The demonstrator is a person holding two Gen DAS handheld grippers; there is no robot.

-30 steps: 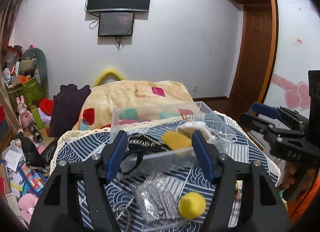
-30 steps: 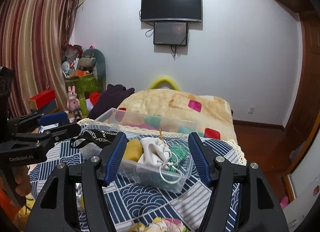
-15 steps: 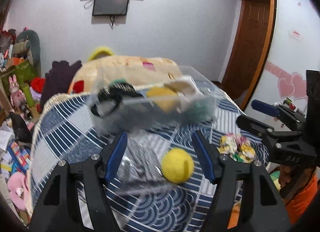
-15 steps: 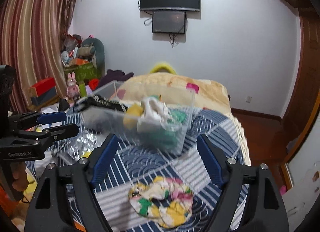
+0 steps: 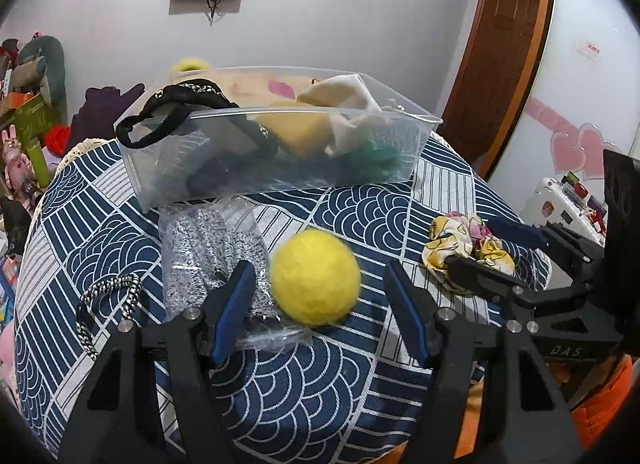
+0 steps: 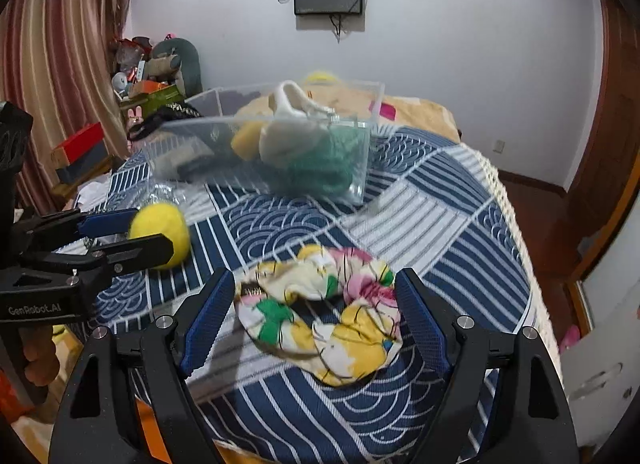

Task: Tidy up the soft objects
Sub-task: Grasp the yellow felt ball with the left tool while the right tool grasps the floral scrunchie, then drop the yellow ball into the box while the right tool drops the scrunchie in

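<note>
Scrunchie [image 6: 320, 308] and yellow felt ball [image 5: 315, 277] are my two targets, each lying on the patterned bench cloth [image 5: 280, 396] in front of the clear bin [image 5: 276, 152]. My left claw [image 5: 320, 304] stands fairly wide around the ball, its jaws having just been closing a little, the ball between them but not yet pinched. My right claw [image 6: 316, 316] has just been opening and now stands wide, framing the floral scrunchie without touching it.

Risks as I judge them: the ball is round and light, so an off-centre squeeze could roll it away. The left finger [image 5: 232, 304] sits over the crinkly packet of silver scourers [image 5: 212, 264] beside the ball, and I might snag that plastic too. The scrunchie is floppy; a shallow pinch may catch one fold or the cloth beneath.
</note>
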